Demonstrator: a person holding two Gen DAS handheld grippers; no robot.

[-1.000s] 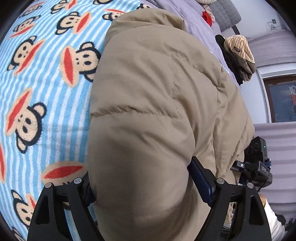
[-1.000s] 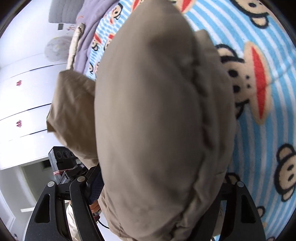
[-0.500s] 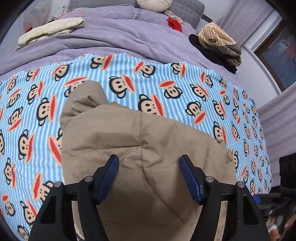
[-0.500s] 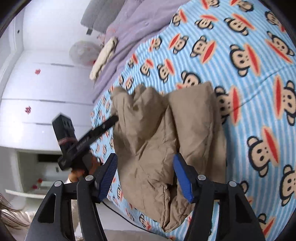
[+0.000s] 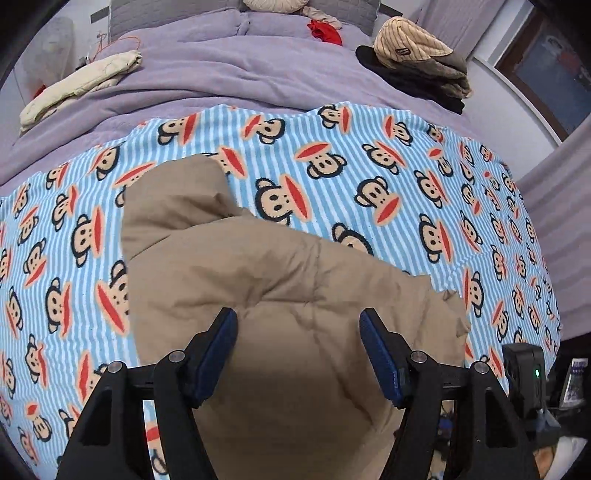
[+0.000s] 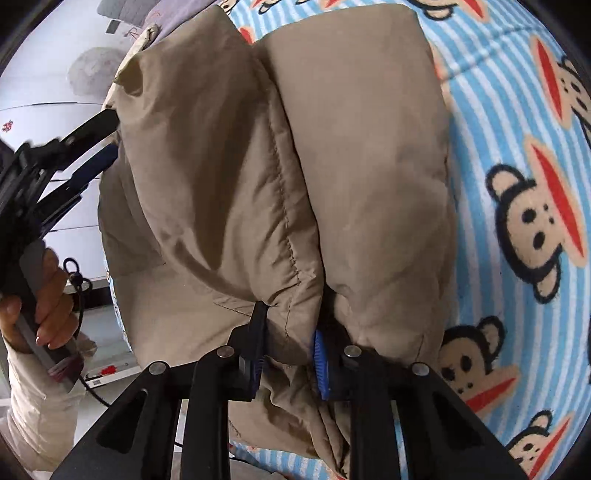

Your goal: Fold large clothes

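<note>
A tan puffer jacket lies folded in a bundle on the blue striped monkey-print blanket. My left gripper is open just above the jacket's near edge, holding nothing. In the right wrist view the jacket fills the frame, and my right gripper is shut on a fold at its near edge. The left gripper also shows there at the jacket's far left side, held by a hand.
A purple duvet covers the far half of the bed. On it lie a cream garment, a striped and dark clothes pile and a red item. White cabinets stand to the left.
Both grippers let go of the jacket and pulled back as it settled on the blanket. The right gripper then came in close and shut on a fold; the left stays open.
</note>
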